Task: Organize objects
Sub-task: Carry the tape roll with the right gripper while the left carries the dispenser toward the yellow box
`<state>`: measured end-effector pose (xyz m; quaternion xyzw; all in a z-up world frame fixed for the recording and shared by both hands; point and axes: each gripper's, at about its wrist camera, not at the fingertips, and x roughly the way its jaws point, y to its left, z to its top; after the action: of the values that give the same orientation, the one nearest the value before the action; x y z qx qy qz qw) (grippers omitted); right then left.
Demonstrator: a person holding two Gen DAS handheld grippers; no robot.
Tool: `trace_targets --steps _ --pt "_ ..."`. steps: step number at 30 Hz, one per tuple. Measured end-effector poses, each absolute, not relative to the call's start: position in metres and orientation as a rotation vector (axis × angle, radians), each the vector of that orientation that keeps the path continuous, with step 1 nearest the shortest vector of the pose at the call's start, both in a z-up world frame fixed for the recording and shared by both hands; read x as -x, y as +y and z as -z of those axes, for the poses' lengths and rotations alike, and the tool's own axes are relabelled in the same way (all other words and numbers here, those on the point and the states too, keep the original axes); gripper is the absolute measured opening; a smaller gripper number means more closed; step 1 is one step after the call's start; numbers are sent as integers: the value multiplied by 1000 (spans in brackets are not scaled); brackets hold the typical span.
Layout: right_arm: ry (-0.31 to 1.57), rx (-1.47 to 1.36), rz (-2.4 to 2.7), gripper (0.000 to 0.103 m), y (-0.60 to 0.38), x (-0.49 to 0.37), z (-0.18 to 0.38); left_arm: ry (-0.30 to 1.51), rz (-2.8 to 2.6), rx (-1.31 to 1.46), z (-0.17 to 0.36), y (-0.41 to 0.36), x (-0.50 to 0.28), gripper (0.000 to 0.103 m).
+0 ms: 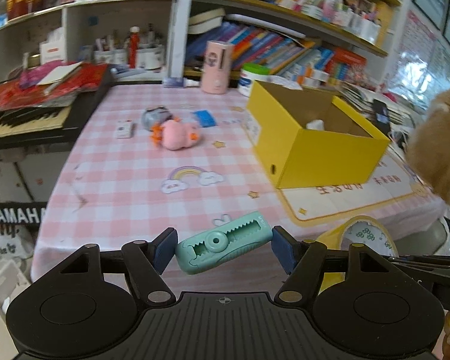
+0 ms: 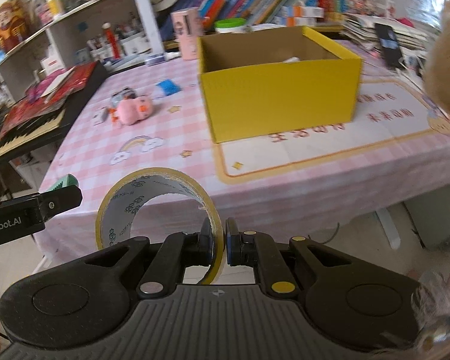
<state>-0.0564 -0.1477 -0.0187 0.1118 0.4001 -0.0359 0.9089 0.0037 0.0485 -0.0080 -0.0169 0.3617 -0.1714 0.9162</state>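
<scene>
Yellow box (image 2: 280,90) at twelve o'clock holds one white item, while the left gripper (image 1: 223,249) clamps a mint correction-tape dispenser (image 1: 223,244), the right gripper (image 2: 218,240) pinches a tape roll (image 2: 156,207), and the pink plush (image 1: 178,135) awaits at ten o'clock.

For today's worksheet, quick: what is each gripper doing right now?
Left gripper: closed on the green correction tape dispenser.
Right gripper: closed on the wall of the yellow tape roll.
</scene>
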Motion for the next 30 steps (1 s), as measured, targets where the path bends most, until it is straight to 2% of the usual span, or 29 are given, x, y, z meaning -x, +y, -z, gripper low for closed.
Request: trace_targets --steps 16,30 --pt "836 -253 165 8 -182 56 20 736 399 5 6 10 -18 68" --pt "808 -255 207 8 -235 24 12 593 451 -35 -19 -51 -45 68"
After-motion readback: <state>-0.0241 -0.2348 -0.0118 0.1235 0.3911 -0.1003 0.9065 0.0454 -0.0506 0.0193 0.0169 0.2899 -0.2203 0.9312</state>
